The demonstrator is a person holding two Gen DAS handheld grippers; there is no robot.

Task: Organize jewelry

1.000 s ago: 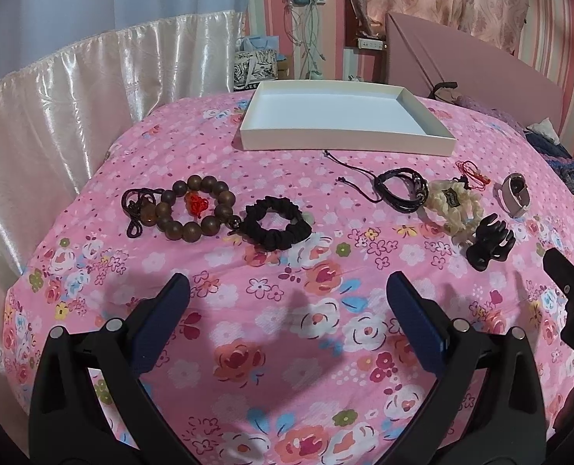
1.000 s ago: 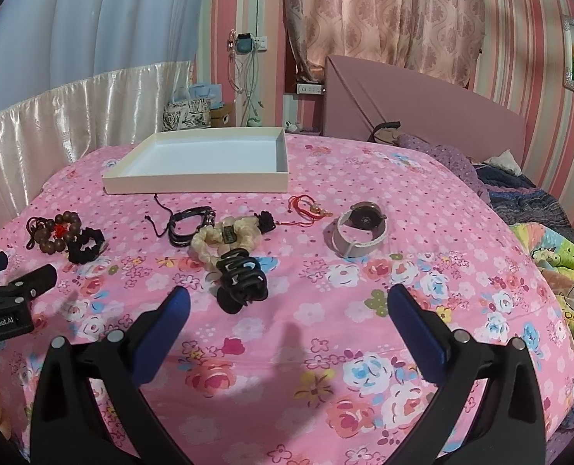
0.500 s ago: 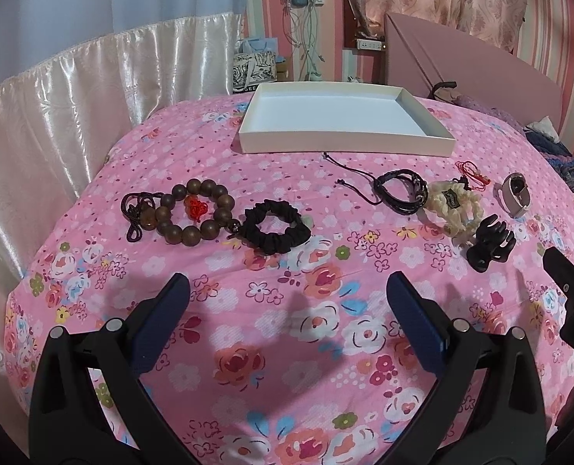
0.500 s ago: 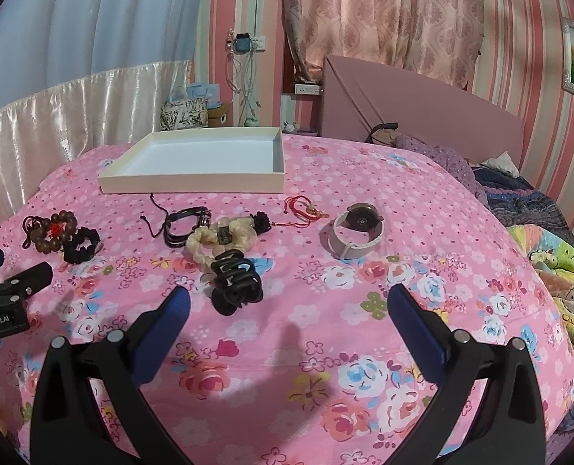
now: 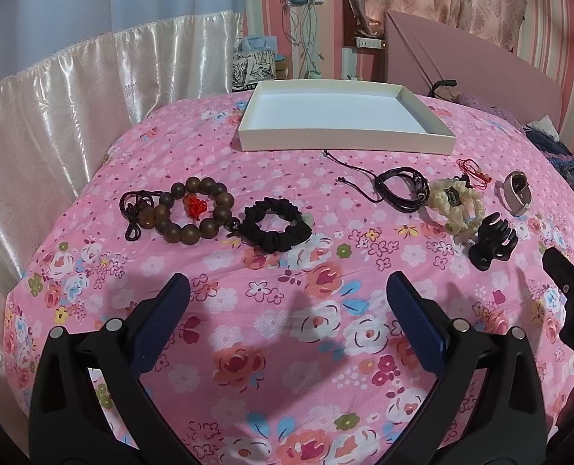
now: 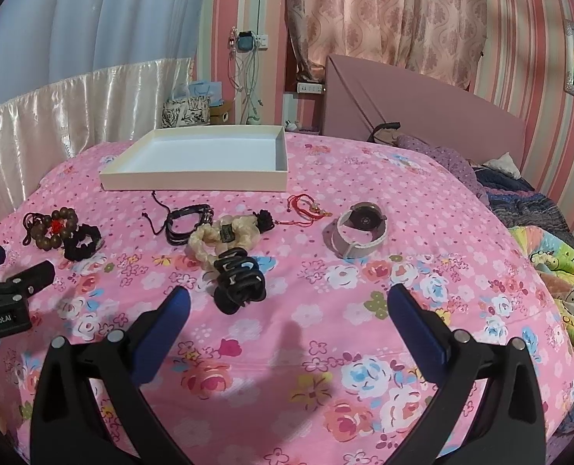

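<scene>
Hovering over the pink floral bedspread (image 5: 287, 348) with both claws released: left gripper (image 5: 287, 298) spread wide and holding nothing, right gripper (image 6: 287, 306) likewise wide and bare. Nothing yet inside the white tray (image 5: 345, 143), the landmark at the far side of the bed.

Laid out in a row just short of the tray's near wall: wooden bead bracelet (image 5: 194, 211) off its left corner, touching the black scrunchie (image 5: 273, 224) beside it; black cord bracelet (image 5: 401, 188) below the tray's middle; cream bead bracelet (image 6: 225, 238) toward its right corner, with the black hair claw (image 6: 238, 285) overlapping it on the side away from the tray; red string bracelet (image 6: 304, 209) and watch (image 6: 358, 228) beyond the right corner.

Likely trouble: lifting the hair claw and dragging the cream beads along, since they touch; snagging the loose cord tails; pinching soft bedspread together with a thin piece.

Plenty of bare bedspread between both grippers and the row. Low tray walls, open top, easy entry from above.
</scene>
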